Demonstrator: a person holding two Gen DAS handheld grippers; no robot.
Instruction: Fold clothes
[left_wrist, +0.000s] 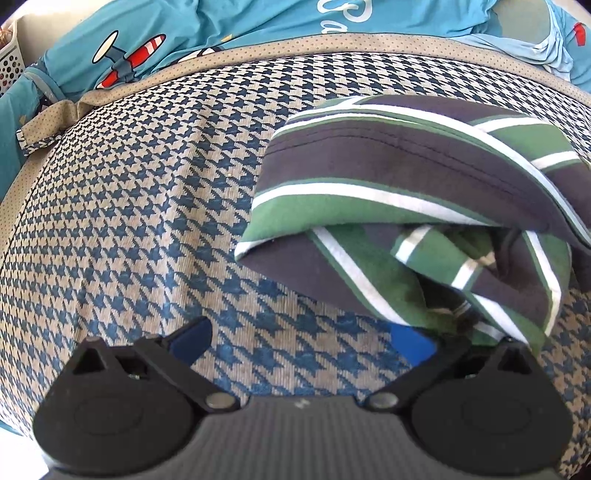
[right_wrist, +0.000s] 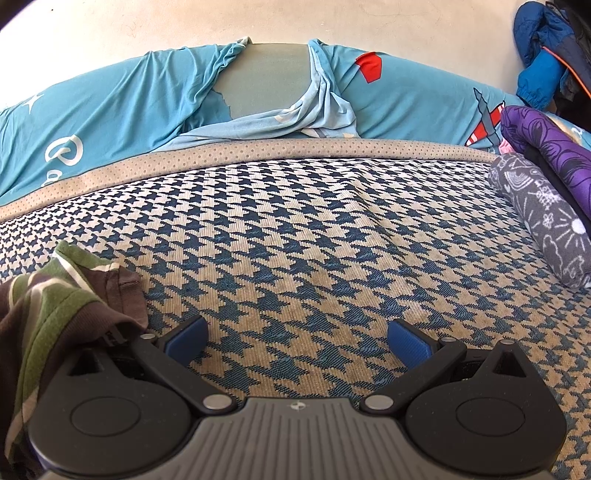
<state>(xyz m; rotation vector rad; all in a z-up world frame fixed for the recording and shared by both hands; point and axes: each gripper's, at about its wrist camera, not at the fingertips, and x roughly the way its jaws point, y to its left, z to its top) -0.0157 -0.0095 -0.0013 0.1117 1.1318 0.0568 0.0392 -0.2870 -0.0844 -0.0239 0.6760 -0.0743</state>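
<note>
A green, navy and white striped garment (left_wrist: 406, 206) lies bunched and partly folded on the houndstooth mat (left_wrist: 147, 221), right of centre in the left wrist view. My left gripper (left_wrist: 301, 341) is open just in front of its near edge, with only the mat between the blue pads (left_wrist: 192, 338). In the right wrist view the same striped garment (right_wrist: 55, 306) sits at the lower left, draped beside the left finger. My right gripper (right_wrist: 297, 341) is open over bare houndstooth mat (right_wrist: 314, 240), holding nothing.
A turquoise sheet (right_wrist: 110, 107) with airplane prints covers the bed behind the mat's dotted beige border (right_wrist: 258, 151). Rolled grey patterned (right_wrist: 546, 218) and purple (right_wrist: 546, 136) clothes lie at the right. A blue jacket (right_wrist: 543, 55) hangs far right. A white perforated basket (left_wrist: 11, 62) stands far left.
</note>
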